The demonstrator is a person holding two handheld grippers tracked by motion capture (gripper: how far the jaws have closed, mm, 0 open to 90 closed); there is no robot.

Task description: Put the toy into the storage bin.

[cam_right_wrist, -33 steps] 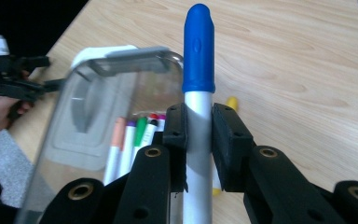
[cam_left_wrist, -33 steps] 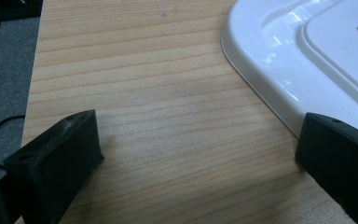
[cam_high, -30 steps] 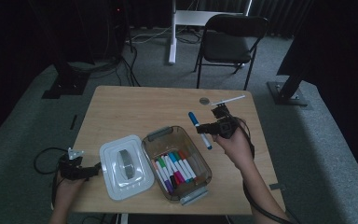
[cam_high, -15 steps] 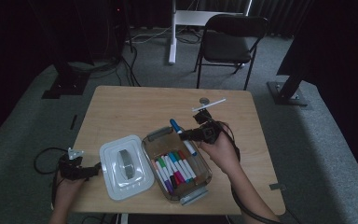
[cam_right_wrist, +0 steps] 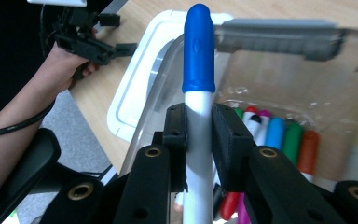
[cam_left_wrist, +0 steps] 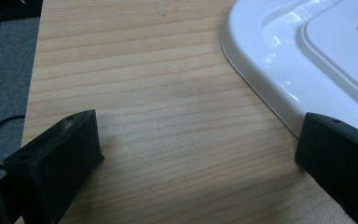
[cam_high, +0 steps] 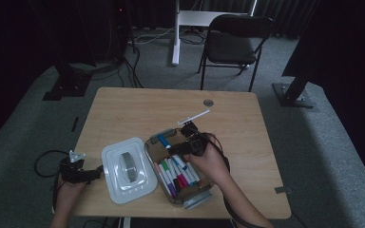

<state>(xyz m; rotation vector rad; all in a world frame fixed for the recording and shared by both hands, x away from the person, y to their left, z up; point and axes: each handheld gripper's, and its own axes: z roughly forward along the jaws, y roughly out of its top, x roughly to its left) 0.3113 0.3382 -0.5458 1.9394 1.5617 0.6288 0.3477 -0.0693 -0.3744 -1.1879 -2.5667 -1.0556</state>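
Right gripper view reveals right gripper [cam_right_wrist: 199, 126] pinching the blue-capped marker [cam_right_wrist: 198, 60] above the marker box [cam_right_wrist: 279, 37]; left gripper view shows left gripper [cam_left_wrist: 200, 154] spread beside the white lid [cam_left_wrist: 279, 60].

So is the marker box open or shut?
Open. The clear box has no cover on; its white lid lies on the table beside it, and the markers inside show.

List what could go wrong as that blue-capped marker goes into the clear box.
1. The right gripper pinches the blue-capped marker on its white barrel well below the cap; the long free end might catch the clear box's grey latch or wall and twist in the jaws.
2. The markers in the box already lie packed side by side, so this one may land across them.
3. The left gripper sits open beside the white lid, not holding the box, which could slide.
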